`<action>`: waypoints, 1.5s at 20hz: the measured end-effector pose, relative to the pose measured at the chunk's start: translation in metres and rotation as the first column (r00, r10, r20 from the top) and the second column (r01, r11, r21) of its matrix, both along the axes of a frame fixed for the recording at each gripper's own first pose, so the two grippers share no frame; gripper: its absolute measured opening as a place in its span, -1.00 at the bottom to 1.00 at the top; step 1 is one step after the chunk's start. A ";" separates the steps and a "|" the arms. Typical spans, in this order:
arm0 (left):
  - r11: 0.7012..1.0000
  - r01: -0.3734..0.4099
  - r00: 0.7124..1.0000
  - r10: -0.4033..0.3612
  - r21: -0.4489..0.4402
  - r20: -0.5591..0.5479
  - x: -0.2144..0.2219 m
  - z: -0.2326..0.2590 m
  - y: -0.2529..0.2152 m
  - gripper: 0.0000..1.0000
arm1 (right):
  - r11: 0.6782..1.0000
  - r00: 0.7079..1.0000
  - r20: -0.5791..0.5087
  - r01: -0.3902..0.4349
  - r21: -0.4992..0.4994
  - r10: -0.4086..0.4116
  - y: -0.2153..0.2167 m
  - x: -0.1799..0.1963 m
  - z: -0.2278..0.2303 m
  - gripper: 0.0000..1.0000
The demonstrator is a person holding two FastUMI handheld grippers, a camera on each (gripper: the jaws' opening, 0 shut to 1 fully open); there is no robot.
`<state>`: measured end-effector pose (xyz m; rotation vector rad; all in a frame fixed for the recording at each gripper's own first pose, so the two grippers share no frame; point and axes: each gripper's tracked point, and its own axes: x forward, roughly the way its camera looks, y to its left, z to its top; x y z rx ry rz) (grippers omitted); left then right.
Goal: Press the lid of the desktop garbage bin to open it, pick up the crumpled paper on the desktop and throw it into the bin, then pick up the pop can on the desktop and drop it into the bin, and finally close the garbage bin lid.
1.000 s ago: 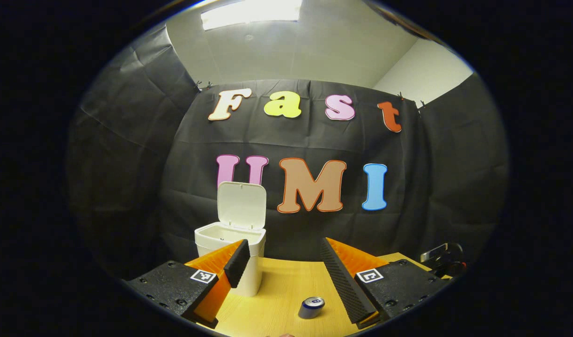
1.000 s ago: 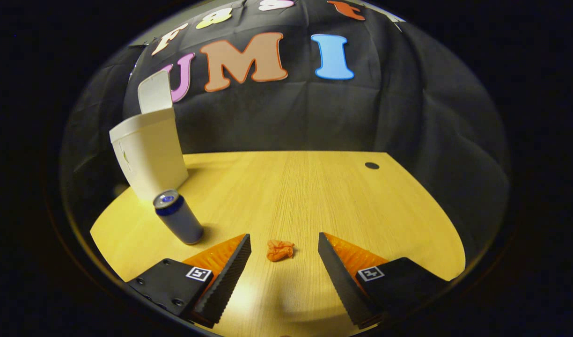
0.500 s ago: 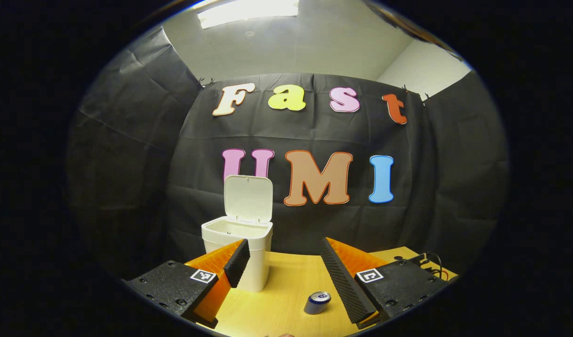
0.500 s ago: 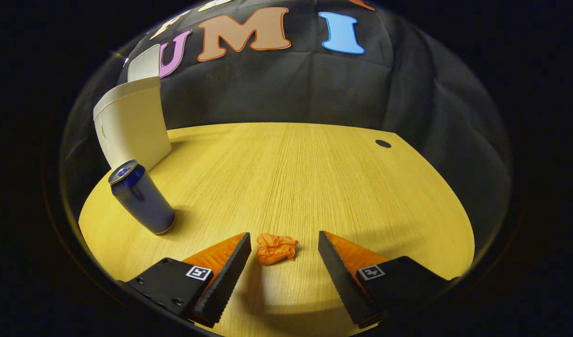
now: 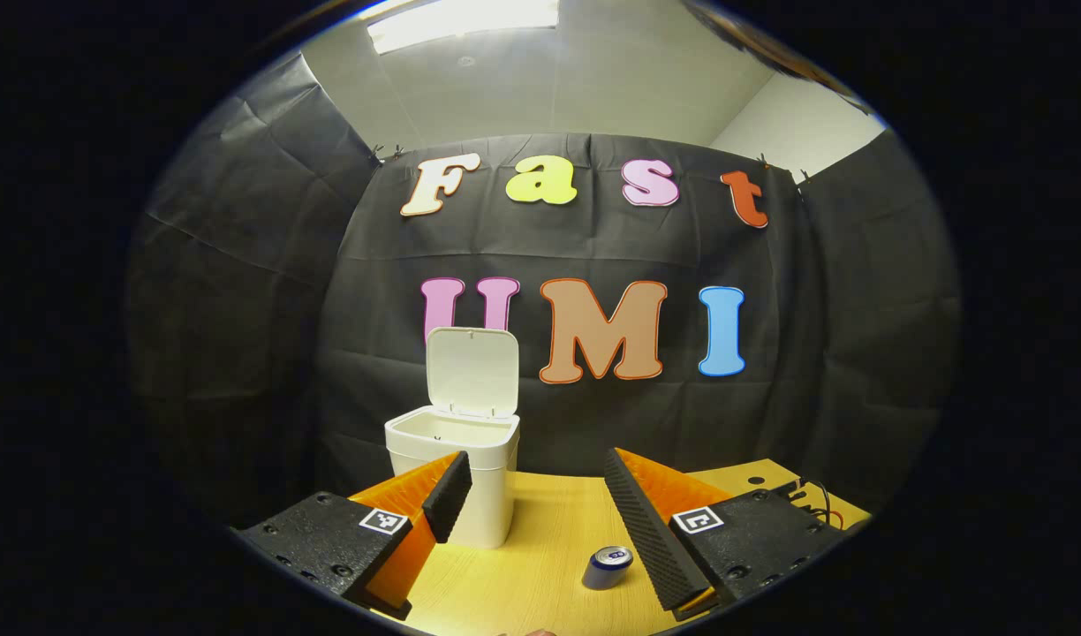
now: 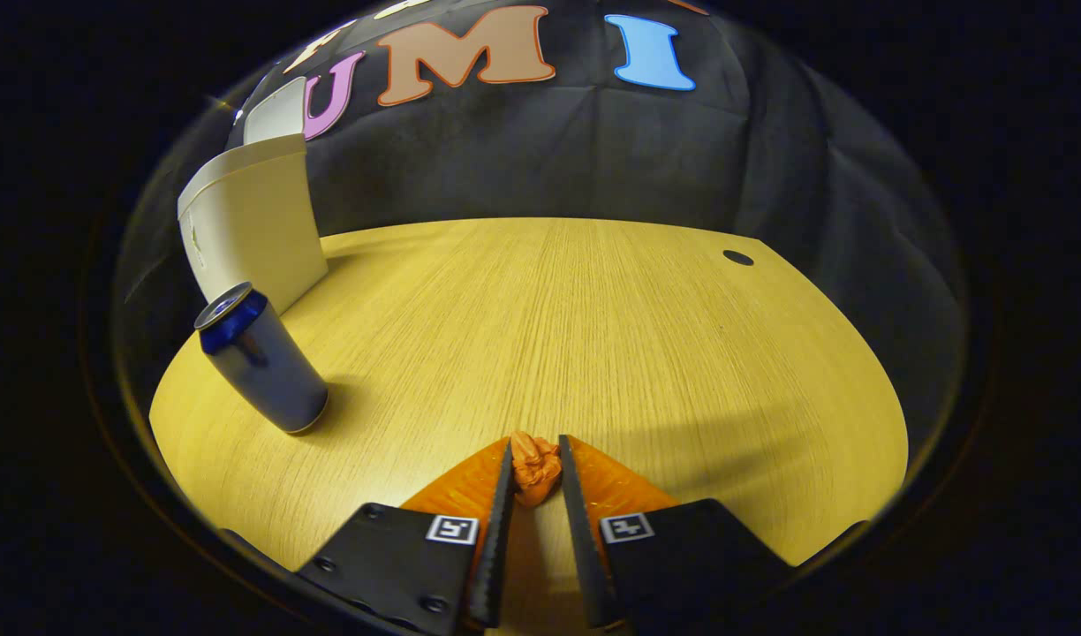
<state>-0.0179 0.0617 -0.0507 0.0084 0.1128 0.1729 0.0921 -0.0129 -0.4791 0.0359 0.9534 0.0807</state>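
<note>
Bin lid up; crumpled paper pinched in right tongs low on counter; left tongs wide, idle; pop can upright near bin, untouched; lid-closing left.

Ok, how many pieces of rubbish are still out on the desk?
2. The crumpled paper sits pinched between the right gripper fingers, low over the desk; the pop can stands upright near the open bin. Bin contents can't be seen.
</note>
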 end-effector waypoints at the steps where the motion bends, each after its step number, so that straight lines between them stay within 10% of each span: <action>1: 1.000 0.001 1.000 -0.001 -0.002 -0.004 -0.001 -0.002 0.001 0.85 | 1.000 1.000 0.012 -0.011 0.009 0.010 0.003 -0.001 0.005 -0.40; 7: 0.999 0.025 1.000 -0.025 -0.036 -0.009 0.006 -0.013 0.004 0.86 | 0.993 0.972 0.230 -0.077 0.093 0.054 0.031 0.026 0.123 -0.54; 16: 0.994 0.090 0.996 -0.090 -0.054 0.004 0.029 -0.016 0.014 0.85 | 0.981 0.836 0.542 -0.168 0.099 0.088 0.077 0.075 0.307 -0.55; 30: 0.998 0.044 0.999 -0.045 -0.051 -0.024 0.016 -0.030 0.095 0.85 | 0.937 0.723 0.667 -0.333 0.103 0.183 0.221 0.134 0.405 -0.51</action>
